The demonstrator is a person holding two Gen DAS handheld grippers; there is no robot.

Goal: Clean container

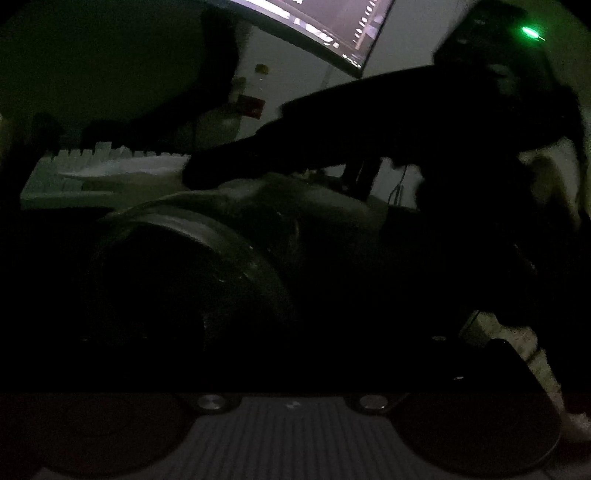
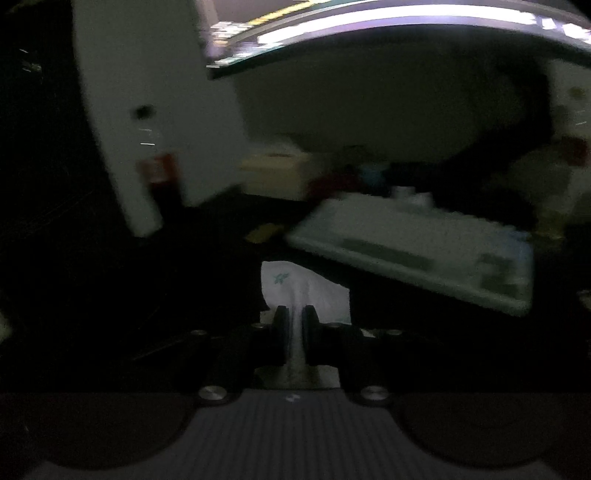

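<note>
Lower centre of frame, the right gripper (image 2: 294,314) pinches a white tissue (image 2: 295,286); wiping the dark container (image 1: 192,266) likely wants firm, even strokes; left claw's state unreadable

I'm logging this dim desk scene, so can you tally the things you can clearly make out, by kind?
Monitor: 1
Keyboard: 1
White cloth, pinched in the right gripper: 1
Dark round container: 1
Total: 4
The blurred clutter behind the keyboard is too dark to count.

The keyboard (image 2: 417,254) blocks the way ahead on the right; left of the keyboard the dark desk (image 2: 207,258) lies free, up to the white tower (image 2: 147,110).
</note>
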